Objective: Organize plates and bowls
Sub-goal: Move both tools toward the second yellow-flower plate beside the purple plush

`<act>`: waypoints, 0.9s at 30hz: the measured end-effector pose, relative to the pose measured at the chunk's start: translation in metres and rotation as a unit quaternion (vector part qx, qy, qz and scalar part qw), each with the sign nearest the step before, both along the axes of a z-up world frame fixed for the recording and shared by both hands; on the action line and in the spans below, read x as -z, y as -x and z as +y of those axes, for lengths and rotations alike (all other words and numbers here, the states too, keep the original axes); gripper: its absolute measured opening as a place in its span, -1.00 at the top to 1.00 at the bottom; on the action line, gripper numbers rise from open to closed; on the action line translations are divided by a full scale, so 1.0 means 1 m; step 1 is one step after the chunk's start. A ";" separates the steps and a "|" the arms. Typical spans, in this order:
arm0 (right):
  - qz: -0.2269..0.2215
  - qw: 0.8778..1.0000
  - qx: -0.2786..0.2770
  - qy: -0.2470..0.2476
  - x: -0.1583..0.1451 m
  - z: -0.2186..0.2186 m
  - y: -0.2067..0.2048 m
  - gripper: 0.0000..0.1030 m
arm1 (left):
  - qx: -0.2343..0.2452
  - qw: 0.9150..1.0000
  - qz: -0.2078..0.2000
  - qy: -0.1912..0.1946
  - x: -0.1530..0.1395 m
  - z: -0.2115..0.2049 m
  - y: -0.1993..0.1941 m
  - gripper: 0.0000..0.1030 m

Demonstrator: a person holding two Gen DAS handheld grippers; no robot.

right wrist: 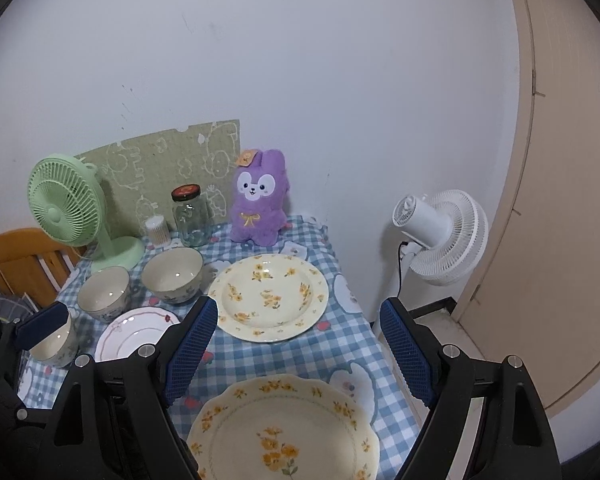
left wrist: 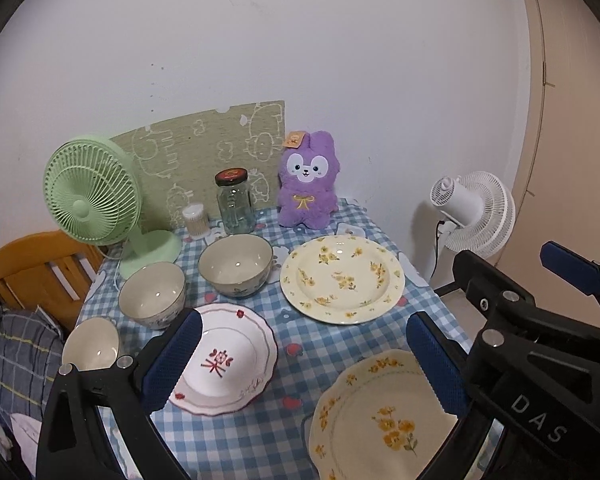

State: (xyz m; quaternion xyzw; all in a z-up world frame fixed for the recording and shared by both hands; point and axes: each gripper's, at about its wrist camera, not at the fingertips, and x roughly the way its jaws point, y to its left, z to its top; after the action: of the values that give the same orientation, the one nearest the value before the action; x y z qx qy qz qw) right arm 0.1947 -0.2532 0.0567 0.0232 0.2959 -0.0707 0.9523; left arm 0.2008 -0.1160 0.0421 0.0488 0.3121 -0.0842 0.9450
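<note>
On the blue checked tablecloth (left wrist: 292,336) stand three cream bowls: a large one (left wrist: 236,266), a middle one (left wrist: 153,294) and a small one (left wrist: 91,344) at the left edge. A round yellow-flower plate (left wrist: 342,278) lies at the back right, a white plate with red trim (left wrist: 224,360) in the middle left, and a scalloped yellow-flower plate (left wrist: 380,420) at the front. My left gripper (left wrist: 304,364) is open and empty above the front plates. My right gripper (right wrist: 296,354) is open and empty above the scalloped plate (right wrist: 284,432), and it shows in the left wrist view (left wrist: 540,320).
A green desk fan (left wrist: 96,196), a cotton-swab tub (left wrist: 196,220), a glass jar with a red lid (left wrist: 235,202) and a purple plush rabbit (left wrist: 308,182) line the back by the wall. A white floor fan (left wrist: 474,212) stands right of the table. A wooden chair (left wrist: 32,268) is at left.
</note>
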 end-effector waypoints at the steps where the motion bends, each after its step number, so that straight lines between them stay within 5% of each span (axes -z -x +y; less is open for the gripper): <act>1: 0.002 1.000 0.000 -0.002 0.003 -0.002 -0.005 -0.66 | 0.002 1.000 0.001 0.000 0.002 -0.002 -0.004 -1.00; 14: 0.048 0.999 -0.011 -0.023 0.027 -0.024 -0.088 -0.66 | 0.000 0.998 0.053 0.017 0.027 -0.021 -0.081 -0.99; 27: 0.098 0.993 -0.020 -0.063 0.048 -0.045 -0.155 -0.67 | -0.009 0.994 0.113 -0.011 0.038 -0.051 -0.143 -0.99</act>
State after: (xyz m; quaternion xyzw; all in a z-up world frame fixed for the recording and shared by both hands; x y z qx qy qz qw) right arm 0.3494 -0.2981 0.0084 0.0700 0.3923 -0.0348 0.9165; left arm 0.3433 -0.1674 0.0037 0.0469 0.4180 -0.0776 0.9039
